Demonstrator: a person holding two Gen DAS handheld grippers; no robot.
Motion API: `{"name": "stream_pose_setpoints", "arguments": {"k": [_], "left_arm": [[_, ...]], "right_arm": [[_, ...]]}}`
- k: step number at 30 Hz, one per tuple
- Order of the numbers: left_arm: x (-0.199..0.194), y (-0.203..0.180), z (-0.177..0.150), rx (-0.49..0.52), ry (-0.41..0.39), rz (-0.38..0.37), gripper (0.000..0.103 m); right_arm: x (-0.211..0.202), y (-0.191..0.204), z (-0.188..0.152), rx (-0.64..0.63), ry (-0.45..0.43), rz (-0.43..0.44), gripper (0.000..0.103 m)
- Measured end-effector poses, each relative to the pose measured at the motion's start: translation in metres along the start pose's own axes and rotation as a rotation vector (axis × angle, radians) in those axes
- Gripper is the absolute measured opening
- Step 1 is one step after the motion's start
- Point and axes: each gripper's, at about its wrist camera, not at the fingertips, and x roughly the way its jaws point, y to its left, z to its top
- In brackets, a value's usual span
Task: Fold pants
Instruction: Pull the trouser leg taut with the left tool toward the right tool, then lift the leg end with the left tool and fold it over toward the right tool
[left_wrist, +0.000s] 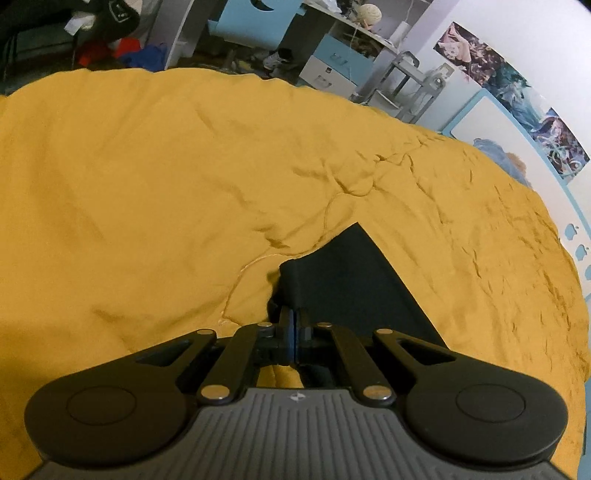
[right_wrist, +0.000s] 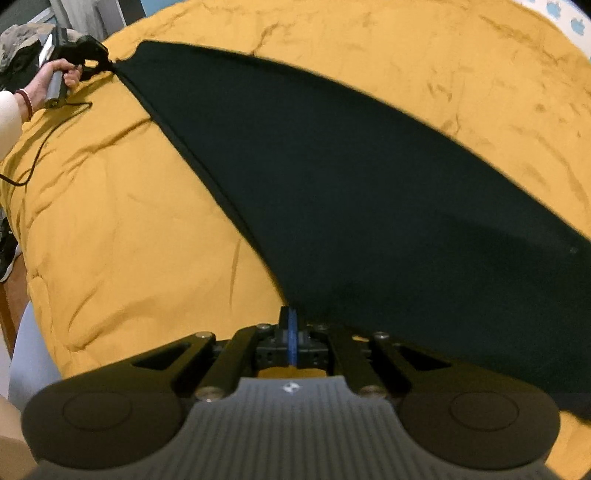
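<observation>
Lying stretched across the yellow bedspread (right_wrist: 110, 258), the dark pants (right_wrist: 351, 184) form one long flat panel, apparently already doubled leg on leg, though I cannot confirm the layers. Judging from that, the lengthwise fold is done and the crosswise folds remain. The left gripper (left_wrist: 291, 314) is pressed together on a corner of the fabric at one end; the right gripper (right_wrist: 292, 317) pinches the edge at the other end. Only the right wrist view shows the whole garment and, far left, the person's hand (right_wrist: 55, 79) holding the other gripper. The left view adds just one end of the pants and cluttered shelves (left_wrist: 332, 48) beyond the bed.
</observation>
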Motion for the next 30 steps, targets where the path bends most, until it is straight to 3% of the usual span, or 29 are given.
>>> {"name": "stream_pose_setpoints", "arguments": {"k": [2, 4, 6, 9, 12, 14, 15, 16, 17, 22, 25, 30], "left_arm": [[-0.007, -0.001, 0.001, -0.008, -0.03, 0.019, 0.01], [-0.019, 0.0, -0.001, -0.026, -0.061, 0.032, 0.051], [-0.025, 0.003, -0.004, -0.065, -0.06, 0.008, 0.062], [-0.018, 0.009, -0.01, -0.11, -0.005, -0.026, 0.068], [-0.005, 0.012, -0.018, -0.162, -0.015, -0.039, 0.067], [0.003, 0.011, -0.022, -0.194, -0.033, -0.06, 0.06], [0.006, 0.009, -0.024, -0.204, -0.04, -0.06, 0.045], [0.008, 0.005, -0.024, -0.197, -0.04, -0.058, 0.009], [0.008, 0.001, -0.024, -0.194, -0.041, -0.047, 0.004], [-0.036, -0.041, -0.025, -0.077, -0.185, -0.072, 0.003], [-0.076, -0.087, -0.028, 0.06, -0.257, -0.096, 0.003], [-0.142, -0.186, -0.062, 0.342, -0.387, -0.106, 0.003]], "right_arm": [[-0.004, -0.002, 0.0, 0.013, -0.017, 0.018, 0.0], [-0.011, -0.002, 0.001, 0.02, -0.037, 0.037, 0.0], [-0.018, -0.003, 0.003, 0.015, -0.062, 0.033, 0.0], [-0.023, -0.009, 0.006, 0.029, -0.1, 0.014, 0.001], [-0.028, -0.019, 0.004, 0.066, -0.125, -0.019, 0.002], [-0.032, -0.028, 0.001, 0.096, -0.132, -0.046, 0.003], [-0.034, -0.034, -0.001, 0.114, -0.133, -0.065, 0.003], [-0.037, -0.039, -0.003, 0.132, -0.134, -0.087, 0.003], [-0.038, -0.044, -0.004, 0.146, -0.134, -0.103, 0.003], [-0.048, -0.076, -0.019, 0.235, -0.148, -0.129, 0.013], [-0.051, -0.091, -0.027, 0.284, -0.168, -0.12, 0.02], [-0.059, -0.103, -0.046, 0.322, -0.213, -0.063, 0.02]]}}
